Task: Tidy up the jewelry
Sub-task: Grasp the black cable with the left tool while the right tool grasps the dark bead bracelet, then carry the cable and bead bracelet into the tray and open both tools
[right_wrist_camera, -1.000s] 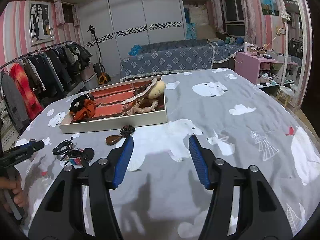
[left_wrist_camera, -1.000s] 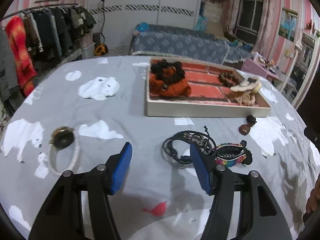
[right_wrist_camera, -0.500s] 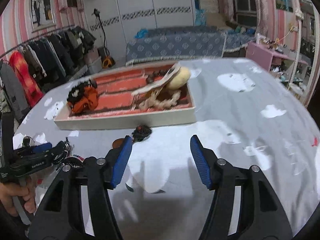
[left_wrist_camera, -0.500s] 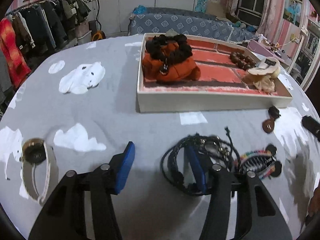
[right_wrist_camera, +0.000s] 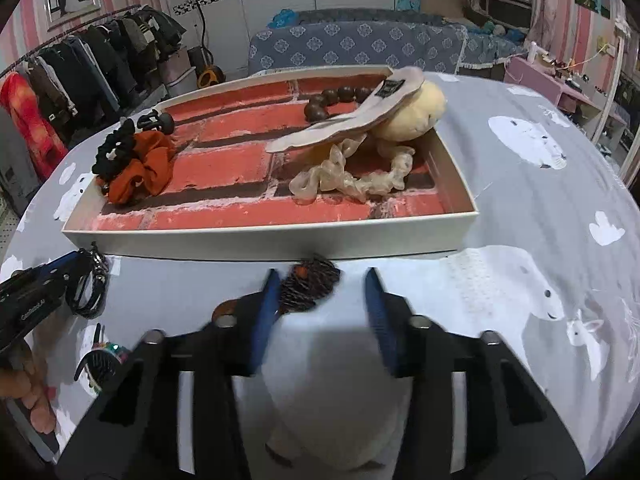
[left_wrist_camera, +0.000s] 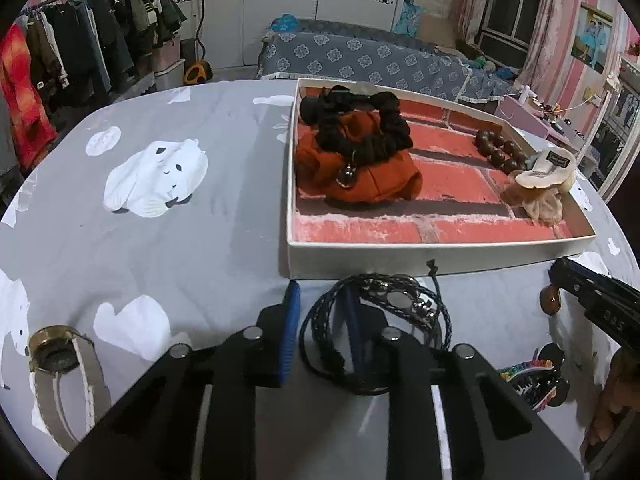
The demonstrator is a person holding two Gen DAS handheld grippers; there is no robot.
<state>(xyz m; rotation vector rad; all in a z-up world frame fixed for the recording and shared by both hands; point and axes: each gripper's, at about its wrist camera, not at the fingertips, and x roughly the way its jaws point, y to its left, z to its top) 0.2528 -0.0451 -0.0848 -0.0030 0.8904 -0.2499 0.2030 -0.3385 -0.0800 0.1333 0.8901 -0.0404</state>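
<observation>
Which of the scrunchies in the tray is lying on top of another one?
The black scrunchie: it is draped over the orange scrunchie at the tray's left end. The pale sheer scrunchie lies apart, at the right end.

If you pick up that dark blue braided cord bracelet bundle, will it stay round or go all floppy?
Probably floppy: the dark blue braided cord bracelet bundle lies in loose, uneven loops. Likely light, being thin cord with small metal discs. The left gripper, jaws closing, straddles only one side, so the rest may dangle.
</observation>
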